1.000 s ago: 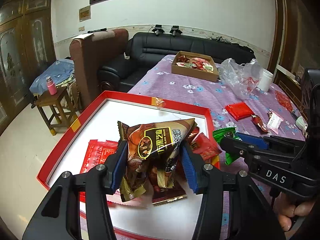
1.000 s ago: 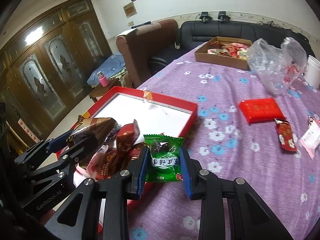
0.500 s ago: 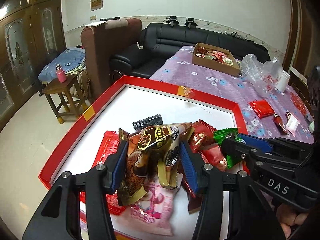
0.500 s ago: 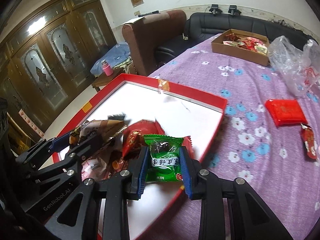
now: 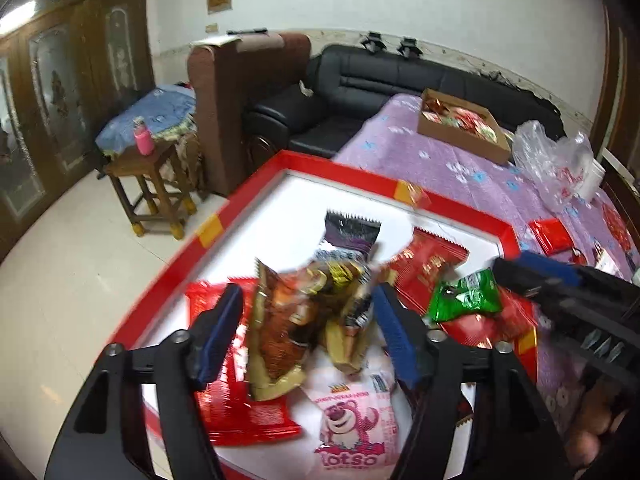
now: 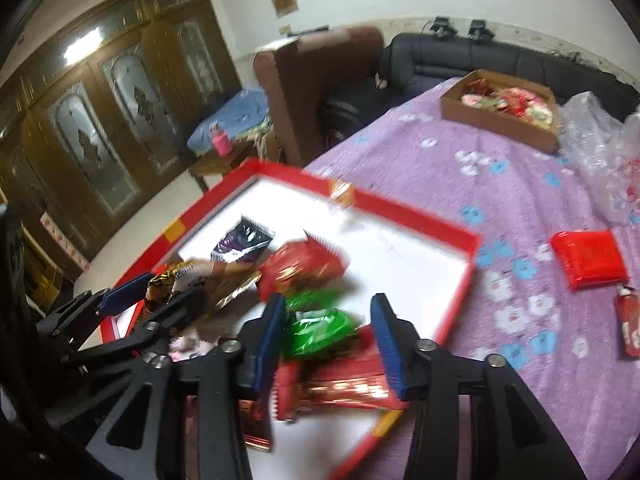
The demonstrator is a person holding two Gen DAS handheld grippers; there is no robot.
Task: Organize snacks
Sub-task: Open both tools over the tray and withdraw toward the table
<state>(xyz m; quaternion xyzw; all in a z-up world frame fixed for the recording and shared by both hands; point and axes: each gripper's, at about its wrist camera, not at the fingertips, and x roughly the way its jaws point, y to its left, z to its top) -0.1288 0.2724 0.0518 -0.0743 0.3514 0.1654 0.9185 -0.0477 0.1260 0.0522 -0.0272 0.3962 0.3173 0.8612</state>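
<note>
In the left wrist view my left gripper hangs over the red box tray with its jaws opening. The brown and gold snack packets sit blurred between the pads, with gaps on both sides. My right gripper is over the tray's near right corner, jaws also opening. The green packet lies blurred between its pads and is clear of the right pad. The same green packet rests on red packets beside the right gripper. At the left of the right wrist view is the left gripper.
The tray holds red packets, a pink Lotso packet and a black-purple packet. On the purple floral cloth lie a red pack, a cardboard box of snacks and a plastic bag. A stool stands left.
Both grippers moved forward and down over the tray and their jaws widened. The brown-gold packets and the green packet have come loose from the pads and are dropping.
</note>
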